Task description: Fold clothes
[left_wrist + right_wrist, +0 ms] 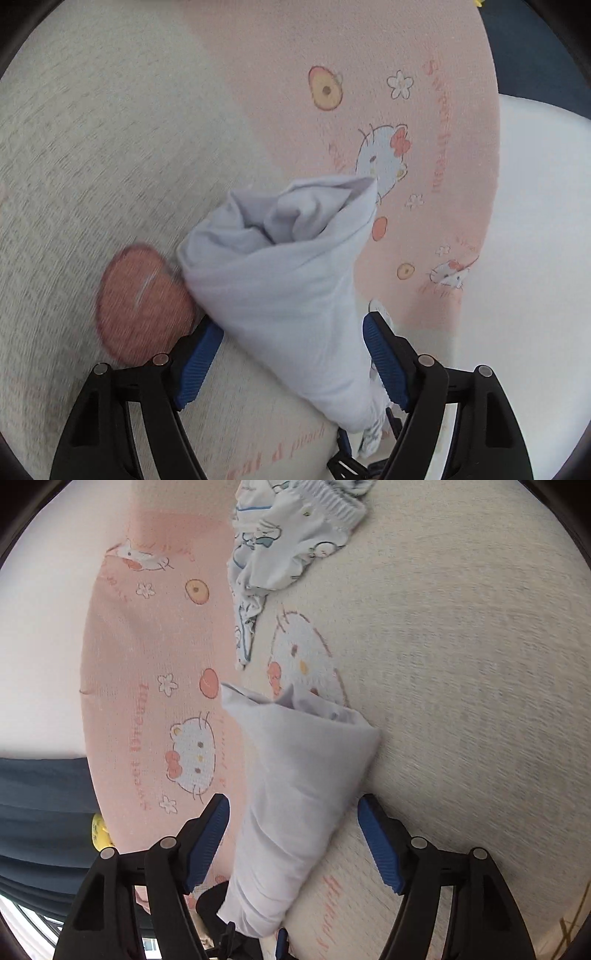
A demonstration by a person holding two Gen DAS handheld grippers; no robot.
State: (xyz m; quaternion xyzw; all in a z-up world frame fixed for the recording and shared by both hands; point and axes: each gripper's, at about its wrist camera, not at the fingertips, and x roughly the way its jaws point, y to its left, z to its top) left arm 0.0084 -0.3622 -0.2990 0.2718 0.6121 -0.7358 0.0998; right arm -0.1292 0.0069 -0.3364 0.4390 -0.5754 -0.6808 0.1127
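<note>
A pale lilac garment [288, 266] lies rolled into a cone-shaped bundle on a pink and cream cartoon-cat blanket [110, 147]. My left gripper [295, 321] is open, its blue pads standing either side of the bundle's narrow part; the right pad lies against the cloth without squeezing it. In the right wrist view the same bundle [303, 757] lies between the fingers of my right gripper [293, 799], which is open with a gap showing on both sides. The bundle's narrow end runs back under each gripper and is hidden there.
A crumpled light-blue printed garment [291, 535] with a ribbed waistband lies further along the blanket [461, 664]. White bedding [535, 221] borders the blanket's pink edge. A dark blue surface [37, 794] and a small yellow object [99, 830] sit beyond that edge.
</note>
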